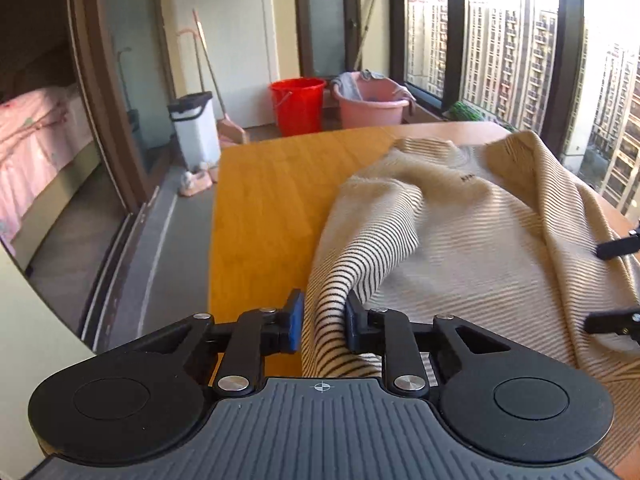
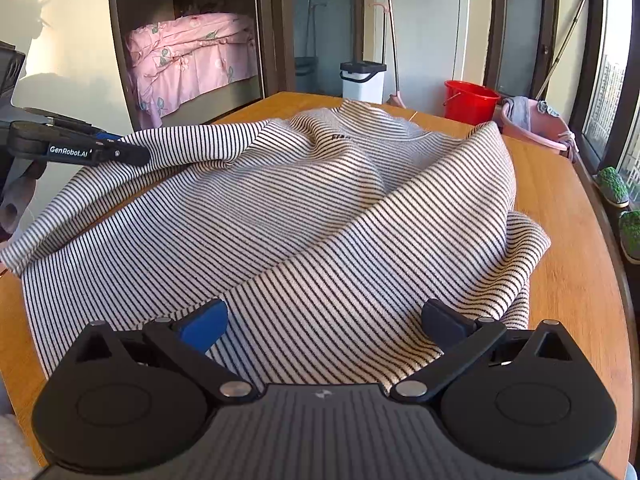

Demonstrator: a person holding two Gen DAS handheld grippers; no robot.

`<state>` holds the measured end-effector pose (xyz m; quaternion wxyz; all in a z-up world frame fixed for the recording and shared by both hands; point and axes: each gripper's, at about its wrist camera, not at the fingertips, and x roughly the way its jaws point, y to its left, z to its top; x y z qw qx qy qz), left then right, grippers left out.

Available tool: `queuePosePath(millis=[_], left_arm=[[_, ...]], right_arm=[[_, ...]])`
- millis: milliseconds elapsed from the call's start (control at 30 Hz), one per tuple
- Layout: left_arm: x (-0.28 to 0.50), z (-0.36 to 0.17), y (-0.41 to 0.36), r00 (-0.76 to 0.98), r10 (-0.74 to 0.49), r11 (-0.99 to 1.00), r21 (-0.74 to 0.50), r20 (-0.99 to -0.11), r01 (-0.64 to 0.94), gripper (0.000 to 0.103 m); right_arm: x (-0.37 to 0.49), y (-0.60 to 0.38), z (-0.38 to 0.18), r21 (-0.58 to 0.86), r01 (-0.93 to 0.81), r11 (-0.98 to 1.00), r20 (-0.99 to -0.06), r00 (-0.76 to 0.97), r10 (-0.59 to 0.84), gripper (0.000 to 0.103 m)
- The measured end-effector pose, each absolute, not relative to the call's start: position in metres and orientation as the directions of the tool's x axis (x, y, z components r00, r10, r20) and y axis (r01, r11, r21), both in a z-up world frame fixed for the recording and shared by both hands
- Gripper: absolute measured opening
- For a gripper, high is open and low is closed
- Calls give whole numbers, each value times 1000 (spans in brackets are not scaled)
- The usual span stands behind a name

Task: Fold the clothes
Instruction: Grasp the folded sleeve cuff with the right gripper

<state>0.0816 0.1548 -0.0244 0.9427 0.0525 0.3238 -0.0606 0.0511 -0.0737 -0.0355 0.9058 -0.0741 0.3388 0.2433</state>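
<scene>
A cream shirt with thin dark stripes [image 2: 320,216] lies rumpled on the wooden table [image 2: 568,280], collar at the far side. In the left wrist view my left gripper [image 1: 323,320] is shut on a raised fold of the shirt [image 1: 460,240] at its left edge, and the cloth drapes down between the blue pads. The right wrist view shows that same left gripper [image 2: 120,154] lifting the shirt's left side. My right gripper [image 2: 324,312] stands open just above the shirt's near hem, with nothing pinched. Its fingertips [image 1: 612,246] poke in at the right edge of the left wrist view.
Bare table [image 1: 260,200] lies left of the shirt, with its edge dropping to the floor. Beyond the table stand a red bucket [image 1: 298,104], a pink basin [image 1: 372,106], a white bin [image 1: 194,128] and a broom. Potted plants [image 2: 612,184] line the window sill on the right.
</scene>
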Motion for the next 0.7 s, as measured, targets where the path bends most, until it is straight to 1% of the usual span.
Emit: queuePosePath(millis=[67,100,200,233,267,300,367,400,433,467,500,533,567,600,633,667,700], left_arm=[[88,-14,156,805,-81,989,50,-588,136,19],[92,-8,156,815,-84,990,44,-573,133,19],[101,2,148,844,-90,989,50,-529,136,19],[105,3,146,849,-97,990,38,-520,136,19],[109,5,144,853,-105,991,21,-512,135,19],[111,5,142,846,-138,988,-10,-515,155,19],[112,1,134,817,-226,972,-75,-530,221,21],[112,-3,127,795,-276,959,-102,-541,264,25],[111,-8,119,769,-317,945,-115,-555,306,26],[108,-15,111,743,-352,931,-128,-569,343,31],[106,-21,103,716,-386,915,-143,-581,377,41],[103,-28,96,688,-419,898,-158,-593,410,46],[104,-34,90,665,-442,885,-175,-602,430,56],[105,-40,86,643,-463,874,-193,-610,447,65],[107,-46,84,633,-468,871,-201,-617,449,70],[110,-52,84,626,-468,871,-205,-624,446,78],[113,-55,84,626,-459,876,-206,-631,436,83]], right_arm=[[52,-76,-16,15,-501,865,-585,698,414,102],[53,-77,-6,6,-504,864,-551,719,423,99],[82,-75,28,-102,-466,879,-477,798,368,84],[102,-75,32,-124,-449,885,-485,805,341,80],[122,-74,36,-147,-432,890,-493,812,313,77],[142,-73,40,-168,-415,894,-501,817,285,74],[188,-73,32,-162,-386,908,-564,791,235,72],[207,-74,24,-148,-369,917,-592,776,217,72],[226,-75,14,-142,-343,929,-620,762,186,72],[244,-77,3,-137,-316,939,-647,746,157,72],[257,-79,-7,-130,-300,945,-676,724,137,71],[265,-80,-17,-114,-294,949,-703,699,132,43],[269,-82,-22,-75,-300,951,-724,672,155,20],[272,-83,-26,-37,-304,952,-741,647,178,12],[265,-83,-17,-30,-313,949,-711,674,199,12],[258,-82,-9,-24,-321,947,-680,700,220,12],[250,-82,0,-19,-329,944,-646,725,240,11]])
